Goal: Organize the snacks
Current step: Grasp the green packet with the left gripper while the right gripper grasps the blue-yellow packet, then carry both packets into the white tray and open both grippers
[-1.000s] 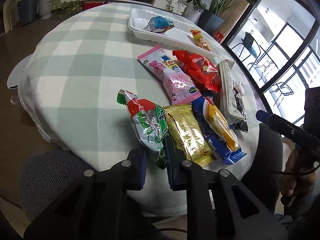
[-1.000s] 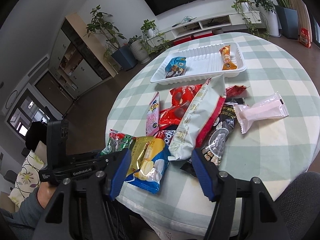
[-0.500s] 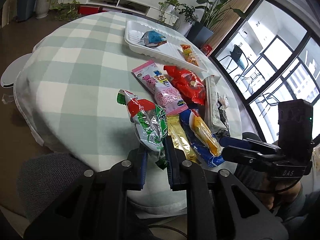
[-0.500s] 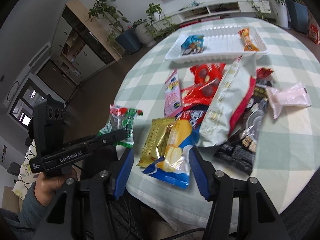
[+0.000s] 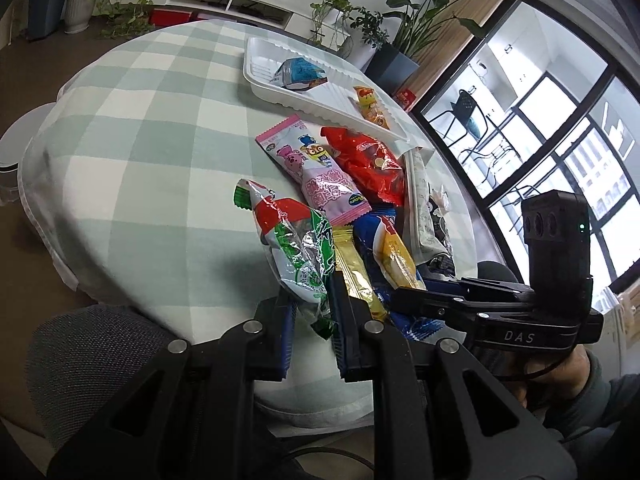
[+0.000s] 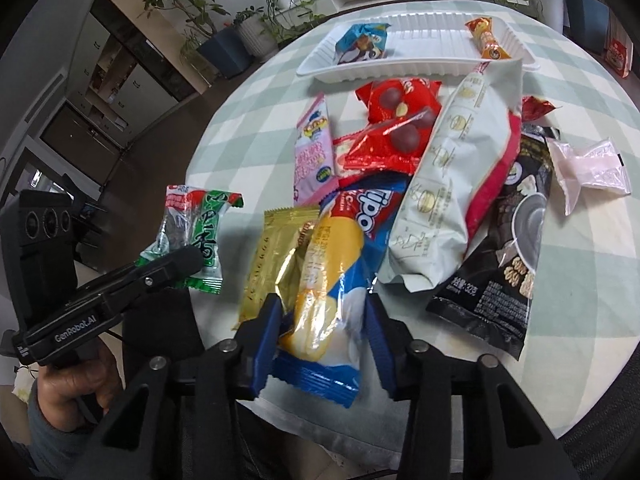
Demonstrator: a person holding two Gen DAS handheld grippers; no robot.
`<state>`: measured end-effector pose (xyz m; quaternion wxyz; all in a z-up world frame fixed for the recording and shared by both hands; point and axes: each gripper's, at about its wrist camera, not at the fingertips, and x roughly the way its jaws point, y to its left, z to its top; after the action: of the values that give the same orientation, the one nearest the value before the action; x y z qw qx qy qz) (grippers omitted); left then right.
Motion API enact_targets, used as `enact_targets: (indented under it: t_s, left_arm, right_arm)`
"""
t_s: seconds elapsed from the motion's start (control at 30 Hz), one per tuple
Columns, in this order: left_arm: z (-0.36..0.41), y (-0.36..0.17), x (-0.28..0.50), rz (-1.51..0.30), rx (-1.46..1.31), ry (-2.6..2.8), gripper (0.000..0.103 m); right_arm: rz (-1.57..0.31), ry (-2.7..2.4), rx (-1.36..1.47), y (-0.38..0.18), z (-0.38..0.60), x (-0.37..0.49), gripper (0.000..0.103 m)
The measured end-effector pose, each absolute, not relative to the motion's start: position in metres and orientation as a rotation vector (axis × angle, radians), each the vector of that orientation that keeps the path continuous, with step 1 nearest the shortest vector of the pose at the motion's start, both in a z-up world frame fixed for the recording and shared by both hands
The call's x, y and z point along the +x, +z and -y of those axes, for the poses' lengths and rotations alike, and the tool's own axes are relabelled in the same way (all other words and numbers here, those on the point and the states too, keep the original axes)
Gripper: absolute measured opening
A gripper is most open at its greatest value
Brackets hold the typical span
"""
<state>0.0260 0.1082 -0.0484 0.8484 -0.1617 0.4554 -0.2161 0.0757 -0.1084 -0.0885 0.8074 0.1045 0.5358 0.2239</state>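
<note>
Two sets of fingers work the near edge of your counter (image 5: 132, 140). Your left gripper (image 5: 312, 320) has its fingers pinched tight on the near end of the green and red snack (image 5: 296, 248), whose far end lies on the checked cloth. Your right gripper (image 6: 320, 332) has just been closing; its blue fingers (image 6: 266, 332) now stand narrow on either side of the blue and yellow snack (image 6: 332, 272), right against its wrapper, though you cannot tell whether they press it yet.

Just left of that pack lies the gold packet (image 6: 276, 248), partly under it. Farther out, the pink packet (image 6: 314, 152) and the red chocolate bag (image 6: 394, 128) lie side by side, touching. To the right, the long white and red bag (image 6: 452, 184) overlaps the black bag (image 6: 508, 256), and the pale pink wrapper (image 6: 588, 168) sits apart at the far right.

At the far side, the white tray (image 6: 424, 36) holds a small blue snack (image 6: 362, 42) at its left end and an orange snack (image 6: 486, 38) at its right end, well apart.
</note>
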Motion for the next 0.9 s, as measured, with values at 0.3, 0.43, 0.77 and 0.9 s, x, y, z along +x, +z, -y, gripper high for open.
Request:
enact_targets:
  t_s: [0.3,0.43,0.77,0.9]
  left_arm:
    - [-0.104,-0.048,0.026,-0.960,-0.335,-0.466,0.015]
    - [-0.103,-0.047,0.026,-0.956,-0.336,-0.473,0.015]
    - [-0.097,-0.041,0.024,-0.948,-0.332,-0.497,0.015]
    - [-0.096,-0.039,0.024,-0.941,-0.339,-0.515,0.015]
  right_arm:
    - [-1.116,0.483,0.226,-0.086,0.114,0.069,0.027]
    - [-1.108,0.482,0.254,-0.083,0.120,0.066,0.026]
    - [-1.078,0.526,0.324,-0.068,0.130,0.053,0.025]
    - [-1.059,0.550,0.351,-0.062,0.133,0.048,0.025]
